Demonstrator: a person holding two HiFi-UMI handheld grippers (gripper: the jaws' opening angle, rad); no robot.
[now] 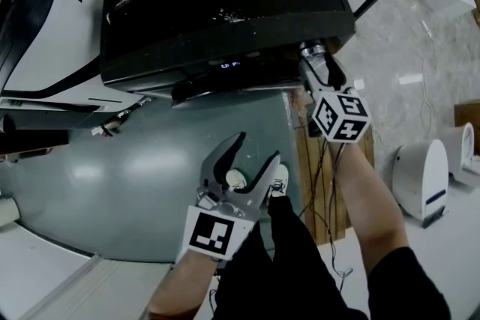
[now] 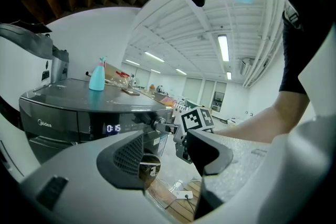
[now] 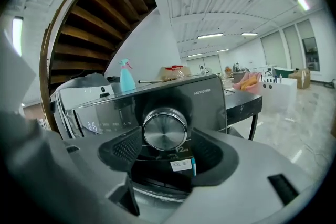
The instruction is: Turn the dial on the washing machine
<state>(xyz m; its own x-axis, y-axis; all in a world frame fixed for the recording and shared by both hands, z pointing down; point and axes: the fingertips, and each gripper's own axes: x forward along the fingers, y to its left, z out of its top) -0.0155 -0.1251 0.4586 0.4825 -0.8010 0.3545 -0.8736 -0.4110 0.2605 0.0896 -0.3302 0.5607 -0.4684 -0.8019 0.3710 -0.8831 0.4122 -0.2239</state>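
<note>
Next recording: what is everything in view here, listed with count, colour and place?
washing machine: 1, dark grey, in front of the person
dial: 1, silver, right end of the front panel
display: 1, lit digits, front panel, left of the dial
spray bottle: 1, teal, on top of the machine
wooden boards: brown, floor beside the machine
white unit: 1, white, floor at right
left gripper: 1, grey, open, empty, back from the machine
right gripper: 1, grey, open, jaws either side of the dial
forearm: 1, behind the right gripper
</note>
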